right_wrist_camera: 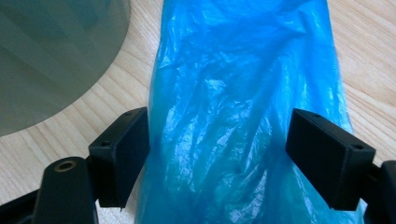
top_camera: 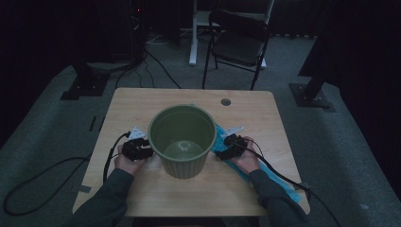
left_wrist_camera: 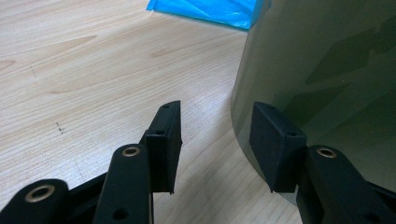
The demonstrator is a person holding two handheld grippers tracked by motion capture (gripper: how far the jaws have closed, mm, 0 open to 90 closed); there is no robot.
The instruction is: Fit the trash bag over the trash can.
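High view, left to right. The light wooden rectangular table [top_camera: 142, 101] carries 3 items of interest. At 9 o'clock of the table's centre, the left gripper [top_camera: 147, 152] rests in the person's left hand [top_camera: 127, 163], its cable looping off the table's left edge. In the left gripper view its 2 black jaws stand moderately apart with bare wood between them; the jaw at 3 o'clock lies against, or just beside, the wall of the pot, and nothing is clamped.

At the centre stands the olive-green ribbed plastic flower pot [top_camera: 182, 142], upright, mouth up, interior bare. In the left gripper view its smooth curved wall [left_wrist_camera: 327, 70] occupies the 3 o'clock side.

Beneath and behind the pot, running from 12 o'clock towards 5 o'clock, lies the crumpled translucent blue plastic bag [top_camera: 246, 175], flat on the wood; a corner shows past the pot at 12 o'clock in the left gripper view [left_wrist_camera: 210, 9].

At 3 o'clock of the pot, the right gripper [top_camera: 221, 154] is held in the person's right hand [top_camera: 246, 158], over the bag. In the right gripper view its 2 jaws are spread wide, straddling the bag [right_wrist_camera: 233, 116] lengthwise; whether they touch the film cannot be told, and it is not pinched. The pot's base [right_wrist_camera: 51, 56] sits at 10 o'clock there.

A round grommet hole [top_camera: 225, 101] marks the table at 1 o'clock.
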